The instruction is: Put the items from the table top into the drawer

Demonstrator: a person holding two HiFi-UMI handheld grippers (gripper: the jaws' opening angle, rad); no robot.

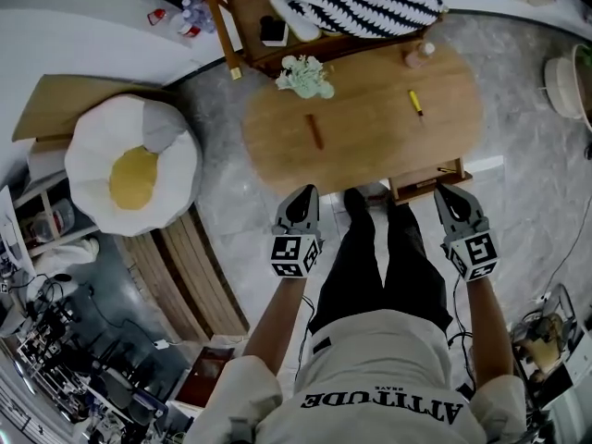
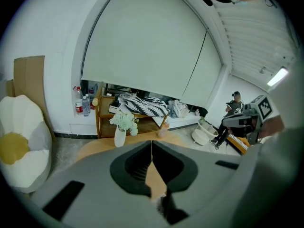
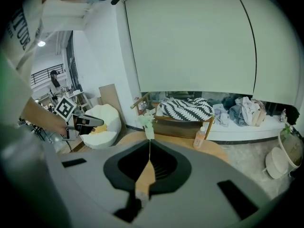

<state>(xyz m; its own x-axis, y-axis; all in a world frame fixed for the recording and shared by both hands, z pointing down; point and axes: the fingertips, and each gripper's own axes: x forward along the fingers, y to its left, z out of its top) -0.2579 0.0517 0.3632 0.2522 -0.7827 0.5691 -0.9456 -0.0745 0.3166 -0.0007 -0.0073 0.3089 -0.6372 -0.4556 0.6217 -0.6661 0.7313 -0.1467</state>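
Note:
On the oval wooden table (image 1: 370, 146) lie a brown stick-like item (image 1: 315, 130) and a yellow pen (image 1: 416, 103). A white vase of pale flowers (image 1: 303, 77) and a small bottle (image 1: 418, 55) stand at its far edge. A drawer (image 1: 427, 182) juts out a little from the near edge. My left gripper (image 1: 302, 196) hangs short of the table's near left edge, jaws closed on nothing. My right gripper (image 1: 450, 193) hovers just right of the drawer, also shut and empty. The vase (image 2: 121, 127) and bottle (image 3: 199, 137) show beyond the closed jaws in both gripper views.
A fried-egg cushion (image 1: 134, 165) sits on the floor to the left, with wooden planks (image 1: 185, 266) near it. Behind the table stands a wooden shelf (image 1: 250, 26) holding a striped cloth (image 1: 370, 3). A white basket (image 1: 562, 86) is at the far right. The person's legs are below the table edge.

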